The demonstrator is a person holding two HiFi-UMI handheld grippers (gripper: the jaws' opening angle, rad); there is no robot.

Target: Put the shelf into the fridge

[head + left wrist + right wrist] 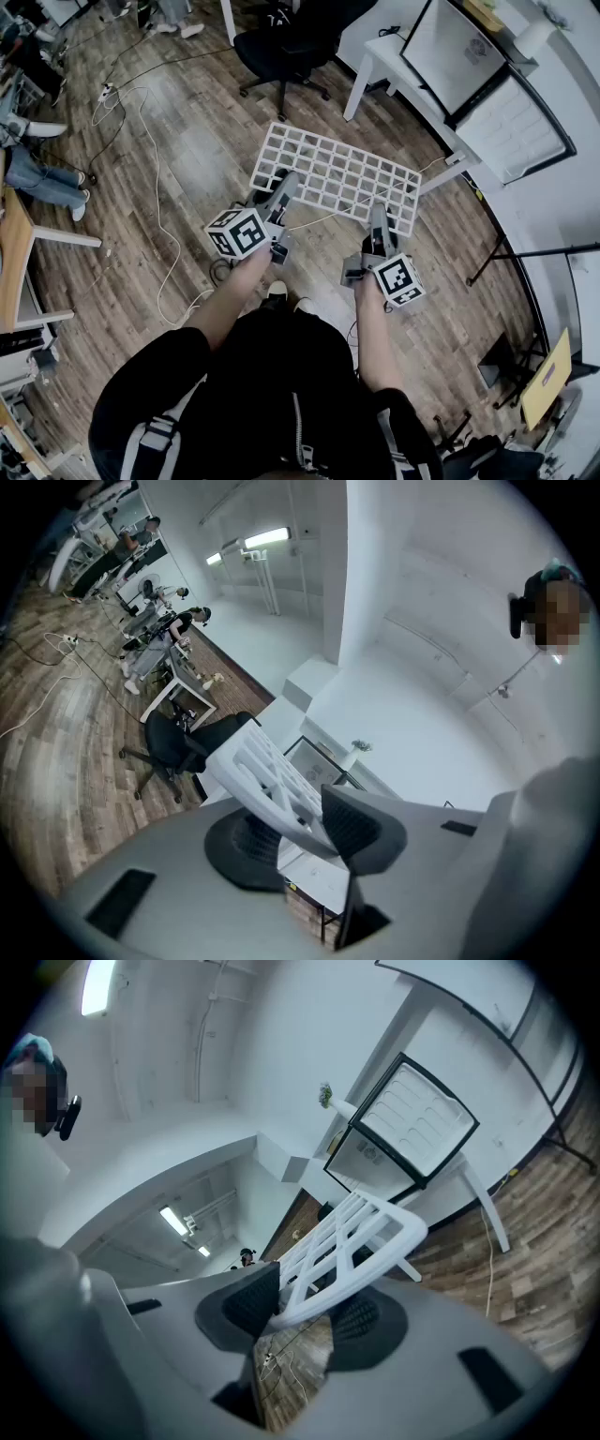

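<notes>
- Shelf (337,178), a white grid panel, is clamped along its near edge by the left gripper (284,186) and the right gripper (378,223), each with its pads pressed onto the rim
- It hangs roughly level above the wooden floor (187,159), well apart from the fridge (514,127) ahead on the right
- The carry probably goes best with both grips firm and level, turning right clear of the table leg (361,80) and feeding the far edge in squarely

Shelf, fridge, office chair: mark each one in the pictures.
shelf (342,173): head view, middle of the white grid.
fridge (422,1121): right gripper view, inner face of its open door.
office chair (286,45): head view, the black seat.
</notes>
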